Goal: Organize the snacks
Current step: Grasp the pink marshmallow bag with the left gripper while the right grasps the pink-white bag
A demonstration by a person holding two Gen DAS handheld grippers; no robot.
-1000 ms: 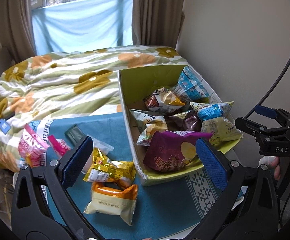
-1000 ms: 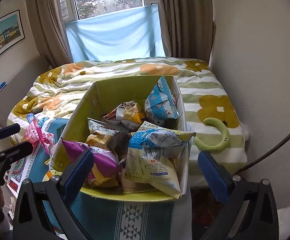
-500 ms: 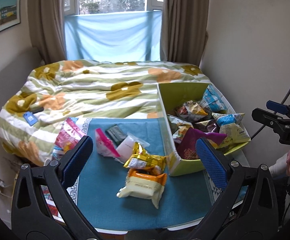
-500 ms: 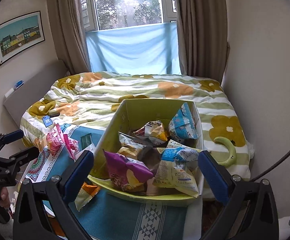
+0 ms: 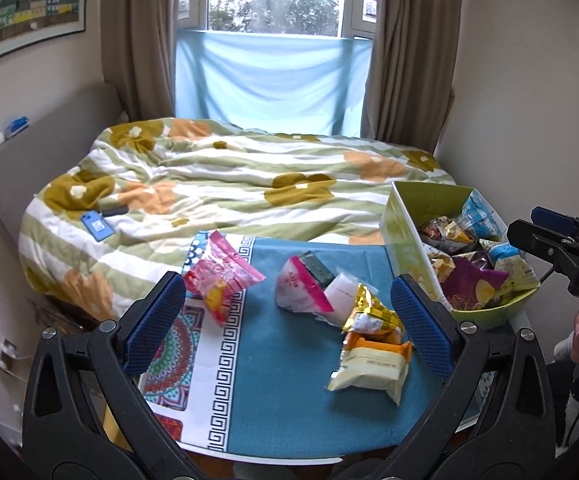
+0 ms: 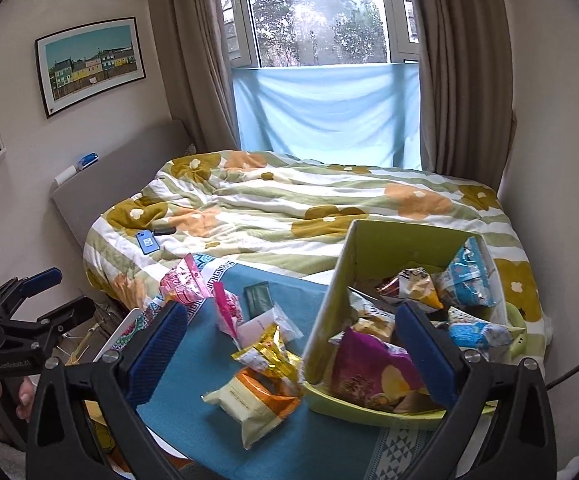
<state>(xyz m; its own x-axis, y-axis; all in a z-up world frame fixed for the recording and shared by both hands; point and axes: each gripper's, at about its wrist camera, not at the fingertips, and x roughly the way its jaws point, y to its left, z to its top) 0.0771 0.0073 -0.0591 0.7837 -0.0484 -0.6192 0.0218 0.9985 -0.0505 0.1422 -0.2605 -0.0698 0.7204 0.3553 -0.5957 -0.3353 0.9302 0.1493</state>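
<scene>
Both tongs spread wide and empty, left gripper (image 5: pixel 287 326) and right gripper (image 6: pixel 293 354) hanging above the table; loose snacks sit just left of the green box (image 5: pixel 405 248); the orange pack (image 5: pixel 373 364) nearest it looks light, crinkly, slippery; I'd pinch the crimped end seam, gently.

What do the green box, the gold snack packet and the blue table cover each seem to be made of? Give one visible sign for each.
Green box: probably cardboard with a matte finish; its thin, flat wall stands stiff with a pale cut edge.
Gold snack packet: looks like metallised foil film; crinkled, with bright glints.
Blue table cover: apparently woven cloth, matte; it lies flat with a printed border.
</scene>
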